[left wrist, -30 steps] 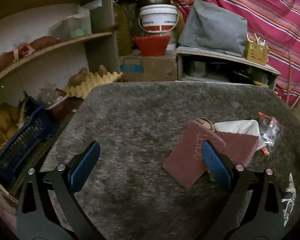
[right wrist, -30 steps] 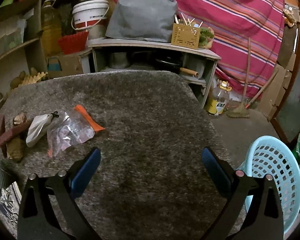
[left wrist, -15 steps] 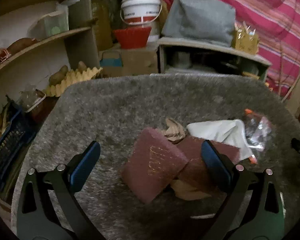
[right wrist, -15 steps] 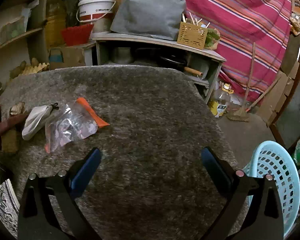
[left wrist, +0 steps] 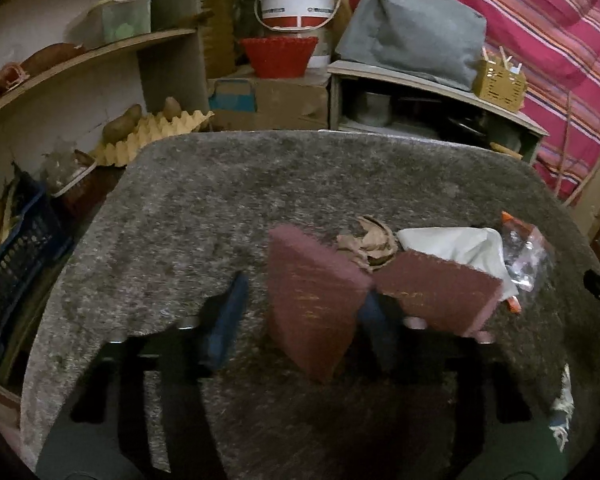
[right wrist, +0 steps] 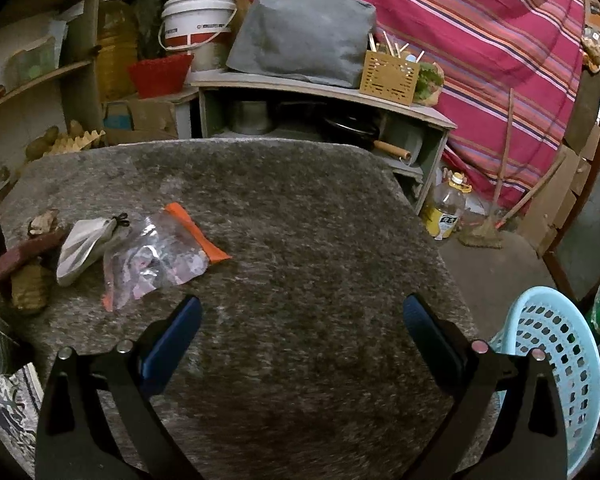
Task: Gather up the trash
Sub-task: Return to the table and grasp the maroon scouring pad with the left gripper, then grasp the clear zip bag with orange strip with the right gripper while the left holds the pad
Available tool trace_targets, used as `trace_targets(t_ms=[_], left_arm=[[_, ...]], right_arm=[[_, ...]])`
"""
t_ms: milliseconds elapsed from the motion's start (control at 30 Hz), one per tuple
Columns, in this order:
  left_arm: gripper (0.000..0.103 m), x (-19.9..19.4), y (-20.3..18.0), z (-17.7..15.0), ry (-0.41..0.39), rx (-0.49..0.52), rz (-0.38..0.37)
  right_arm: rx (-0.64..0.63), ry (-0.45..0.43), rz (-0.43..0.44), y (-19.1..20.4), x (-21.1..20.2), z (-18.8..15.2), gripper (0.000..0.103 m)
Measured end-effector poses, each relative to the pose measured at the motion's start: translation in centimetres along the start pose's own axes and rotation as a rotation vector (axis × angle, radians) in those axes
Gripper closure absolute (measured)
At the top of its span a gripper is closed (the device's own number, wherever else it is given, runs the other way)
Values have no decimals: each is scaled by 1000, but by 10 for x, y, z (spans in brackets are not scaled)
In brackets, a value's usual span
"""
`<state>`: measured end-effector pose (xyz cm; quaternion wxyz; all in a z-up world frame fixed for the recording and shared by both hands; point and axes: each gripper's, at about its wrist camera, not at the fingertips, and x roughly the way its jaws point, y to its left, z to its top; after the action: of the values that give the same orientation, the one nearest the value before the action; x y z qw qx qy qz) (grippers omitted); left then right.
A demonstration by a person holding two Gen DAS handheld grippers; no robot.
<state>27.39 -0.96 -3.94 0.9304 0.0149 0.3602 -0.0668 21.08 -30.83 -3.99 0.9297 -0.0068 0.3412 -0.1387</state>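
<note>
While the grey shaggy mat (right wrist: 300, 248) fills most of both views, its right and far stretches lie bare, and its right edge drops to open floor. Beyond the far edge stand a low shelf unit (right wrist: 324, 120) and a striped red cloth (right wrist: 480, 40). At the near right, off the mat's edge, a light blue perforated basket (right wrist: 552, 368) stands on the floor; its contents cannot be seen.

All the trash sits in one cluster on the left part of the mat: two maroon scouring pads, a crumpled brown paper (left wrist: 366, 242), a white pouch (left wrist: 456, 242) and a clear zip bag with an orange strip (right wrist: 160, 260) on the cluster's right.

Over the cluster, the left gripper (left wrist: 300, 316) is closing, its blue pads either side of the near maroon pad (left wrist: 312, 300); the right pad touches its edge, the left one stands just apart. A second maroon pad (left wrist: 440, 300) lies just right of it.

Over bare mat, the right gripper (right wrist: 302, 328) hangs with jaws spread wide, holding nothing.
</note>
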Motion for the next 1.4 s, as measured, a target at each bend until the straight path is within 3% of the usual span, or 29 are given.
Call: trace_targets(t_ms=[100, 133, 267, 400, 567, 767, 1033, 1400], left_arm=[[72, -5, 0, 0, -6, 8, -11], [85, -6, -1, 0, -11, 14, -14], [90, -13, 0, -1, -36, 35, 3], [90, -24, 12, -2, -63, 24, 29], [90, -44, 30, -2, -109, 11, 65], [90, -56, 58, -4, -125, -31, 94], [90, -46, 77, -1, -121, -44, 144], [90, -25, 92, 5, -98, -76, 127]], right_arm=[[-12, -1, 3, 4, -2, 0, 5], [-17, -3, 4, 6, -4, 0, 5], [-37, -20, 15, 12, -13, -1, 5], [-35, -30, 62, 25, -24, -3, 5], [-67, -53, 55, 42, -30, -1, 5], [-50, -22, 64, 55, -10, 7, 5], [-5, 6, 39, 69, 16, 30, 5], [50, 91, 18, 69, 56, 32, 5]])
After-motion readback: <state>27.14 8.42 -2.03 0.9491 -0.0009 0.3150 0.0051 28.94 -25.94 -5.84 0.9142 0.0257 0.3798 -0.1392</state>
